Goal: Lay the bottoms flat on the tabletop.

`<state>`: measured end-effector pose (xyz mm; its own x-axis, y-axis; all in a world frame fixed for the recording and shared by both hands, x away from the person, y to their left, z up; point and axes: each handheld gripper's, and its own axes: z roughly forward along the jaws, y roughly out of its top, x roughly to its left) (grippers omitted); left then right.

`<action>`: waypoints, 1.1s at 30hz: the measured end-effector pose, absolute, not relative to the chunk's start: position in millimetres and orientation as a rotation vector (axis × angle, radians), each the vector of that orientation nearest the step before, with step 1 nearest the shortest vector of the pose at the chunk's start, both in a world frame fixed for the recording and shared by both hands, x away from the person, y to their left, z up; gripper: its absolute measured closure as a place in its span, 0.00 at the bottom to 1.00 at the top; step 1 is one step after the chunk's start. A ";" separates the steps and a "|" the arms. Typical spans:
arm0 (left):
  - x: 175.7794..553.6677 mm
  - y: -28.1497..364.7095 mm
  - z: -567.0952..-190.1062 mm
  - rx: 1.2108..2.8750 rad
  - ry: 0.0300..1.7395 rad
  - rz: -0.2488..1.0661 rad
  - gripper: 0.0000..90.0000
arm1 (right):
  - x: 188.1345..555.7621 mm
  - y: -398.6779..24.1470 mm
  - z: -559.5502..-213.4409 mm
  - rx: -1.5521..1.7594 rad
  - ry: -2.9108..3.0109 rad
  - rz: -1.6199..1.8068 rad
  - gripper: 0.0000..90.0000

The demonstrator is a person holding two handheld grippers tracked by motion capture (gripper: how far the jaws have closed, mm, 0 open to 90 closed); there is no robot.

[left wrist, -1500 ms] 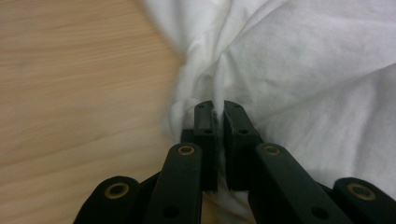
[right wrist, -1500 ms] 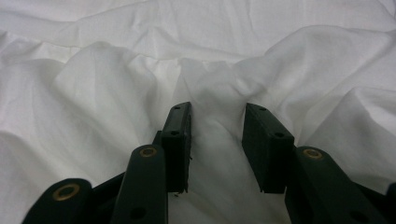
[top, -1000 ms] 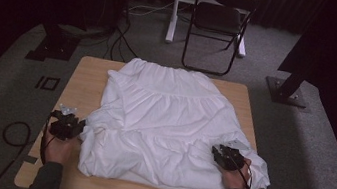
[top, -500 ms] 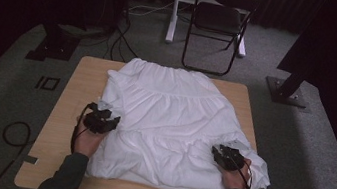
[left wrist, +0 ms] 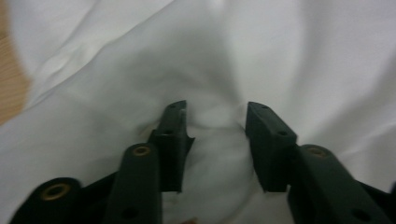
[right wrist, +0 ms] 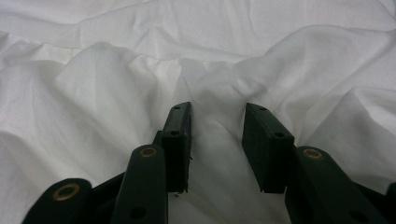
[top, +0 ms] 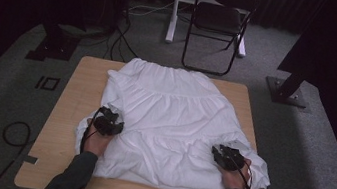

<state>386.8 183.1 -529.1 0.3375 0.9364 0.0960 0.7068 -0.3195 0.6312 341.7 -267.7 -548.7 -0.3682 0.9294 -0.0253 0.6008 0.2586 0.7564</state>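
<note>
Since a second ago, left gripper (top: pixel 111 118) has come in from the table's bare left edge onto the white garment (top: pixel 172 120), now on its near-left part; the cloth's left edge looks bunched inward. Its jaws have just been closing, with a fold of cloth gathered between them; firm pinch not clear. Right gripper (top: pixel 225 153) unmoved on the garment's near-right part, jaws partly spread, a ridge of cloth between them. Garment lies spread across the wooden table (top: pixel 76 91).

No readable text, label, brand or number anywhere: white garment (top: pixel 172 125) plain, desk (top: pixel 68 110) bare wood, unmarked.
</note>
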 end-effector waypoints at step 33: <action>344.2 347.2 -527.1 1.804 1.901 0.828 0.98 | 342.0 -267.8 -548.6 1.382 2.066 0.921 0.69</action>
